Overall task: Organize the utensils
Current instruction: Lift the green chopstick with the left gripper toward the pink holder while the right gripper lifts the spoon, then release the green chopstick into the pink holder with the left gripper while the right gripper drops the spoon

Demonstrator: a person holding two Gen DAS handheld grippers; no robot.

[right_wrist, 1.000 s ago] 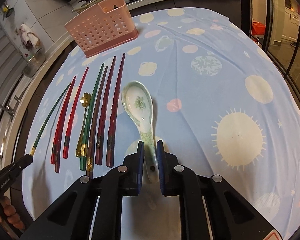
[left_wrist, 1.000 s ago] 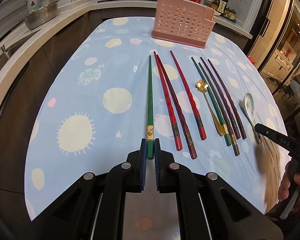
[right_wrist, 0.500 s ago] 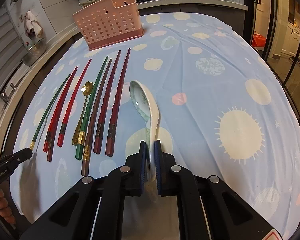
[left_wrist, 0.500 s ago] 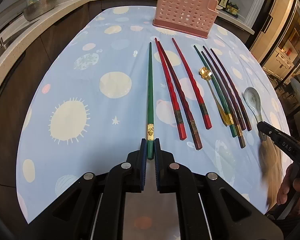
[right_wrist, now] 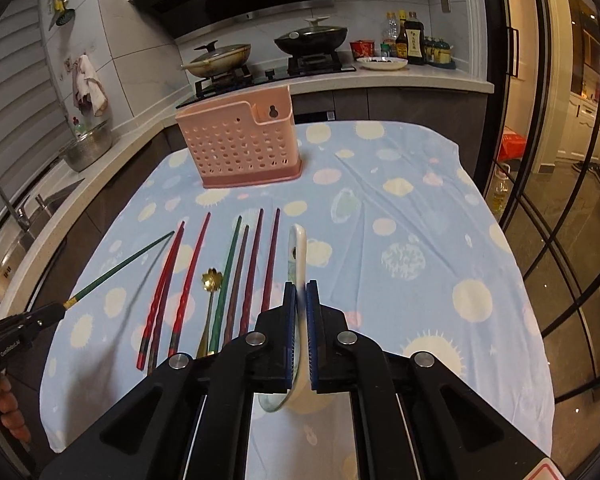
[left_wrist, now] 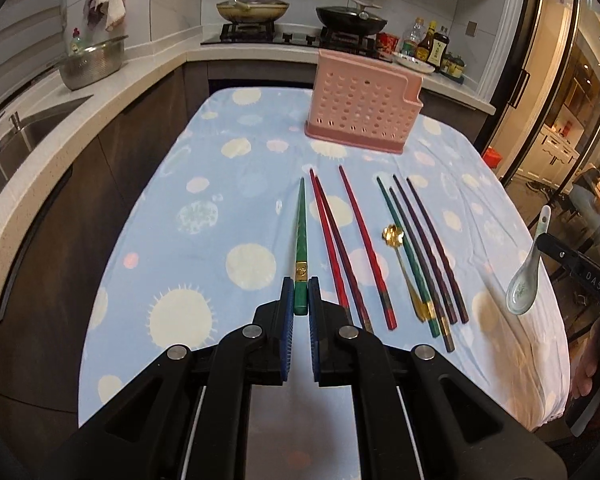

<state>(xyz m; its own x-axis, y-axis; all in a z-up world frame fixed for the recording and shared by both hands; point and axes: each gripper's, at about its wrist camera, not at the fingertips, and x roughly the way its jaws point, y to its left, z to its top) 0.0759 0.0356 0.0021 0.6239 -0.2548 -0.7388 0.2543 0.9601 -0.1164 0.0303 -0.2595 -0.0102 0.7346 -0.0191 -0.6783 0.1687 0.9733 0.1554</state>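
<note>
Both tools have come up off the desk (left_wrist: 204,184) since a second ago: the left tool (left_wrist: 300,298) clenched on the green chopstick (left_wrist: 301,240), the right tool (right_wrist: 300,304), jaws just closing, gripping the spoon (right_wrist: 298,256). Earlier both lay flat. The remaining chopsticks (left_wrist: 364,240) and gold spoon (left_wrist: 393,235) stay put; the rack (left_wrist: 364,108) waits beyond.

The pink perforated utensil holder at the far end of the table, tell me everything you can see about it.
The pink perforated utensil holder looks like plastic: a boxy caddy whose walls are full of round holes, on a solid pink base. One end rises into a taller back panel with a keyhole hanging slot. It stands upright on the blue spotted tablecloth, beyond the chopstick tips, apart from them. Nothing shows above its rim; neither tool touches it.
</note>
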